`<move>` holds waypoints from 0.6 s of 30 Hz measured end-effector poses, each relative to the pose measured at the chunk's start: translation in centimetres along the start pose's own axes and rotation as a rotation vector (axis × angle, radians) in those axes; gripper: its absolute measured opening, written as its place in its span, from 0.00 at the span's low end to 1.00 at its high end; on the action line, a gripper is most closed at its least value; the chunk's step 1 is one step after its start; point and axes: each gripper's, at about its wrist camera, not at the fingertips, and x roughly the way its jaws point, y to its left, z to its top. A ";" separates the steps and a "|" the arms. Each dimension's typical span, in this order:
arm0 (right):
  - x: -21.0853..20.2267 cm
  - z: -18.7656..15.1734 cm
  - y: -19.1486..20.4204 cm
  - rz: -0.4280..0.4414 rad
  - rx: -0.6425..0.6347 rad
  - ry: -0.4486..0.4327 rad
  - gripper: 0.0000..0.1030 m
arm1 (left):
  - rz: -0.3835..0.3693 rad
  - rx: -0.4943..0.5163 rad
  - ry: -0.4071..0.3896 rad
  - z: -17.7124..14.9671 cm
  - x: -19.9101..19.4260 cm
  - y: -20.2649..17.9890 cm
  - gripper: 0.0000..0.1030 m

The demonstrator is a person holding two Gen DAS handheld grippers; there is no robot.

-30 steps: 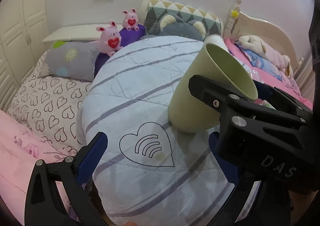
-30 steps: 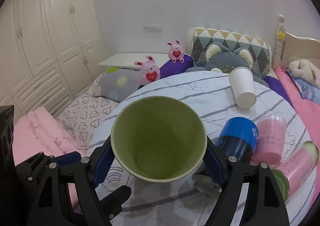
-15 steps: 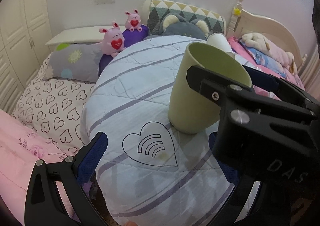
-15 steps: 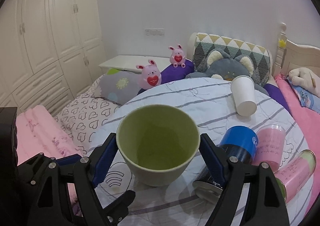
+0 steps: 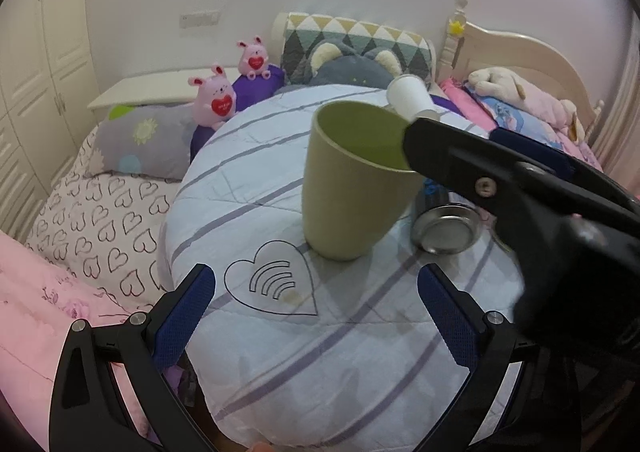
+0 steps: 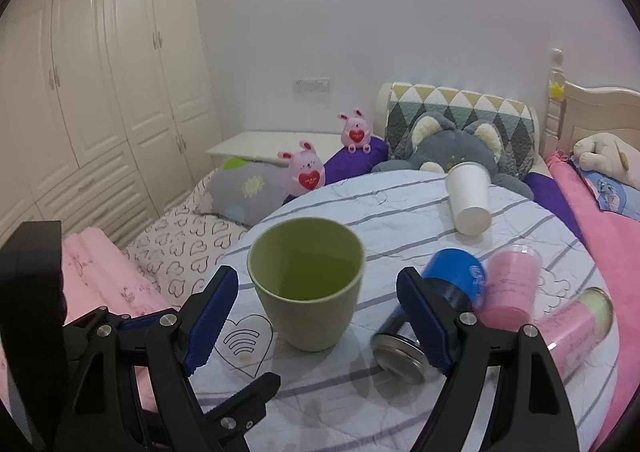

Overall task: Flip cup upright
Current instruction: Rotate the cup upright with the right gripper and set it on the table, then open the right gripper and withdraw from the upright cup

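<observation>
The green cup stands upright on the round table with the striped cloth, beside a heart logo. It also shows in the right wrist view. My right gripper is open, its blue pads apart from the cup on both sides. My left gripper is open and empty, in front of the cup above the heart logo.
A blue can, two pink tumblers and a white paper cup lie on their sides to the right and behind. Beds with pillows and plush toys surround the table.
The right gripper tilted the green cup upright, set it on the table, then opened and drew back from it. The left gripper stayed open.
</observation>
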 end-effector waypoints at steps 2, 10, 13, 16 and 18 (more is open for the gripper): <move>-1.2 -0.1 -0.6 -0.007 0.006 -0.009 0.81 | -0.010 0.005 -0.015 -0.1 -0.9 -0.6 0.99; -6.5 -0.8 -2.8 -0.051 0.040 -0.070 0.81 | 0.044 0.033 -0.094 -0.6 -4.5 -3.5 0.99; -8.5 -1.3 -4.0 -0.077 0.057 -0.092 0.81 | 0.053 0.020 -0.121 -0.7 -5.7 -4.2 0.99; -10.2 -1.7 -5.1 -0.103 0.069 -0.108 0.81 | 0.052 0.010 -0.140 -0.9 -6.9 -5.2 0.99; -11.4 -2.1 -5.9 -0.114 0.077 -0.123 0.81 | 0.057 0.020 -0.154 -1.2 -7.5 -6.1 0.99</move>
